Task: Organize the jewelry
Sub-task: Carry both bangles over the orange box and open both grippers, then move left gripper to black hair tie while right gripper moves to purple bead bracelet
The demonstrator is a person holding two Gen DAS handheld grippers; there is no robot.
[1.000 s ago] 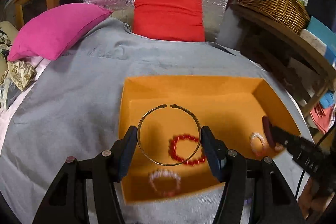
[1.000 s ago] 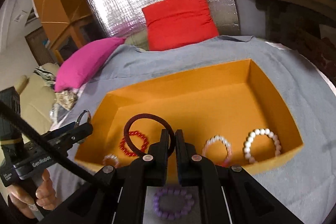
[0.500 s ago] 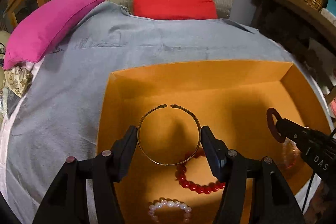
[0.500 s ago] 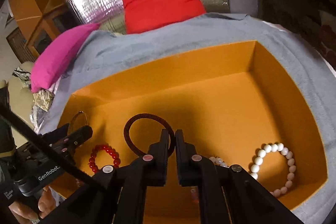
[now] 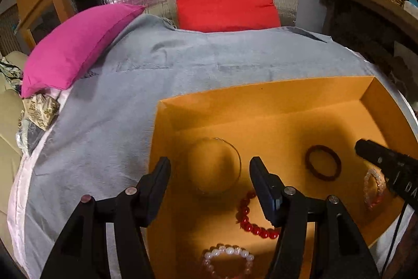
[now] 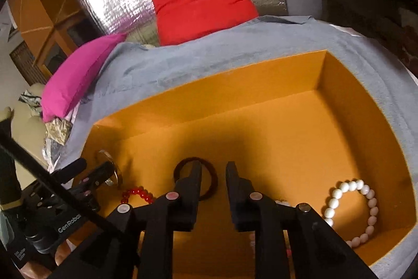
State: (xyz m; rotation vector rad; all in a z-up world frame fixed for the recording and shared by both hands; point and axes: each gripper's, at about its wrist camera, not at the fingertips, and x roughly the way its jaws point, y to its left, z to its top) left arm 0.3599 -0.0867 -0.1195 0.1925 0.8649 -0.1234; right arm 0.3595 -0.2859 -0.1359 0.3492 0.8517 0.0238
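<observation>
Both bangles are now lying loose in the orange box, and both grippers are standing open over them

Left wrist view: the left gripper [image 5: 209, 169], which was clamping the thin metal bangle [image 5: 214, 166] half a second ago, is now spreading its fingers clear of it, and the bangle is resting on the floor of the orange box [image 5: 261, 93] near the box's left wall; the dark maroon bangle [image 5: 323, 166] is lying toward the box's right side, with a red bead bracelet [image 5: 254, 218] and a pale pink bead bracelet [image 5: 226, 260] nearer the front wall. Right wrist view: the right gripper [image 6: 213, 171], shut on the maroon bangle [image 6: 196, 178] a moment ago, is now holding its fingers apart, that bangle lying flat below its left finger; a white bead bracelet [image 6: 350, 211] is sitting by the box's right wall. Judging from this, both drops are done
</observation>
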